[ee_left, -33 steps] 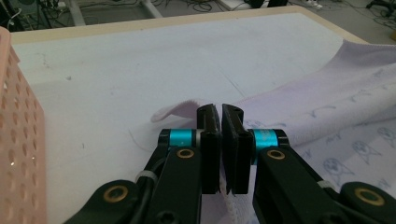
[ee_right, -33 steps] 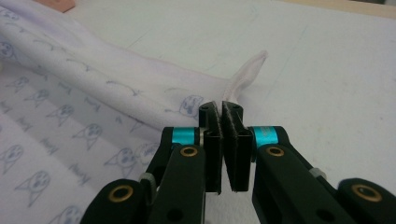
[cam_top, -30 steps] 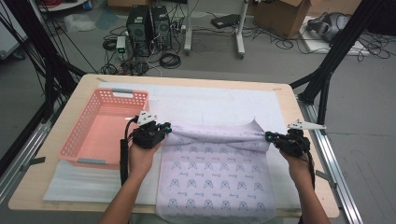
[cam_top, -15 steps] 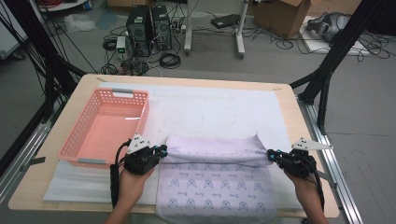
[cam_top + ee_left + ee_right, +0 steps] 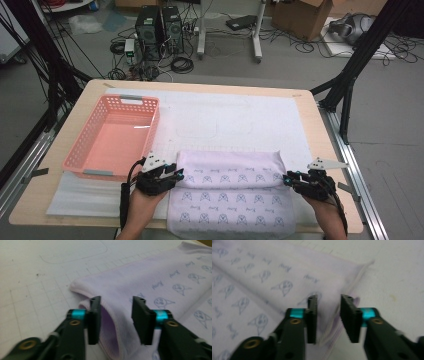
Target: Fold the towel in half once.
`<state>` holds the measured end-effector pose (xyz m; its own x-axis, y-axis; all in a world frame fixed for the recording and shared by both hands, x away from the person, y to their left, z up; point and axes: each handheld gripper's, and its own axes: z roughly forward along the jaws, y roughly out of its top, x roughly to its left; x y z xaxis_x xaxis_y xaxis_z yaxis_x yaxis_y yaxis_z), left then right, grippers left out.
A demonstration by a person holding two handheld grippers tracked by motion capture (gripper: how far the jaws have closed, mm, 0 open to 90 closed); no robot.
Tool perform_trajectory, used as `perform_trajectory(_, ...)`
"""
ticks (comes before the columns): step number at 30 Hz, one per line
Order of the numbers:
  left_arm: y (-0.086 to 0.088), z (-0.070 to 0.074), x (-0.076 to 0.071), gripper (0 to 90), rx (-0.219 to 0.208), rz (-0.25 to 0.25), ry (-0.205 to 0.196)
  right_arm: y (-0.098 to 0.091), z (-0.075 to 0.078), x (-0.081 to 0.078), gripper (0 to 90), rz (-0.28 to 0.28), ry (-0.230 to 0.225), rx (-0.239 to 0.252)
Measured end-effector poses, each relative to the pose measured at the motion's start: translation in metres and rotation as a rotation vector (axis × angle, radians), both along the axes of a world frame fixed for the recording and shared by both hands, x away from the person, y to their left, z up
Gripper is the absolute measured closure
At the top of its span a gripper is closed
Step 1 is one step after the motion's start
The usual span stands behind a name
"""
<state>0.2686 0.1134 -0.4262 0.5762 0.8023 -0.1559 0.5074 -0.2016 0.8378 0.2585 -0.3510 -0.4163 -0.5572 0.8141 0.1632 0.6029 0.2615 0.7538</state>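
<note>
Lilac printed towel [image 5: 230,197] lies folded over at the tabletop's [image 5: 305,107] near edge, beside the pink basket [image 5: 115,137]; left gripper [image 5: 176,175] and right gripper [image 5: 287,178] sit at the fold's two ends; both jaws have just been opening, cloth edge loose between them, nothing pinched.

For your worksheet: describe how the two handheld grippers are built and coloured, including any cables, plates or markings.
Both grippers, left and right, are black, each with two flat black jaws; the right one's pads look ribbed. A turquoise band sits behind each pad, and brass-coloured rivets mark the jaw arms. A grey three-cornered plate tops each gripper. A black cable trails from the left one along the forearm. No sleeves show.
</note>
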Motion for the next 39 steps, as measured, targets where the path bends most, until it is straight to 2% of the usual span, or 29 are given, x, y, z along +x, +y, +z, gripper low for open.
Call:
perform_trajectory(3,-0.007,0.003,0.016,45.8,-0.002,0.017,0.015,0.004,0.008,0.012,56.4,-0.032,-0.008,-0.013)
perform_trajectory(7,-0.014,0.002,0.042,43.9,0.014,0.054,0.048,0.012,0.011,0.036,53.2,-0.062,0.012,-0.058)
perform_trajectory(8,-0.014,0.0,0.048,43.9,0.01,0.069,0.06,0.014,0.011,0.042,53.0,-0.068,0.019,-0.071)
perform_trajectory(11,-0.013,-0.006,0.062,43.9,0.034,0.103,0.091,0.019,0.009,0.058,51.8,-0.091,0.04,-0.105)
perform_trajectory(17,-0.011,-0.013,0.069,45.1,0.057,0.105,0.118,0.023,-0.001,0.078,51.6,-0.111,0.096,-0.124)
perform_trajectory(20,-0.014,-0.016,0.07,53.1,0.082,0.076,0.134,0.027,-0.008,0.084,56.1,-0.106,0.116,-0.135)
perform_trajectory(22,-0.015,-0.018,0.068,63.4,0.11,0.083,0.107,0.028,-0.013,0.087,60.6,-0.105,0.129,-0.147)
perform_trajectory(24,-0.012,-0.019,0.068,80.2,0.089,0.07,0.116,0.026,-0.017,0.087,67.1,-0.102,0.126,-0.151)
perform_trajectory(25,-0.012,-0.019,0.067,85.0,0.085,0.065,0.113,0.025,-0.016,0.087,72.0,-0.104,0.124,-0.152)
perform_trajectory(27,-0.011,-0.018,0.065,85.7,0.078,0.051,0.102,0.024,-0.015,0.085,86.2,-0.071,0.105,-0.176)
perform_trajectory(28,-0.01,-0.016,0.063,85.7,0.055,0.051,0.095,0.023,-0.014,0.082,86.5,-0.066,0.091,-0.184)
perform_trajectory(31,-0.005,-0.009,0.056,85.7,-0.012,0.041,0.073,0.017,-0.007,0.074,86.8,-0.059,0.043,-0.143)
perform_trajectory(34,0.001,-0.002,0.048,85.6,-0.075,0.023,0.068,0.01,0.0,0.062,86.8,-0.05,0.007,-0.088)
perform_trajectory(36,0.005,0.004,0.041,85.5,-0.097,0.008,0.057,0.007,0.005,0.052,86.8,-0.044,-0.022,-0.05)
perform_trajectory(39,0.009,0.011,0.03,85.5,-0.111,-0.012,0.039,0.005,0.013,0.036,86.7,-0.028,-0.056,-0.029)
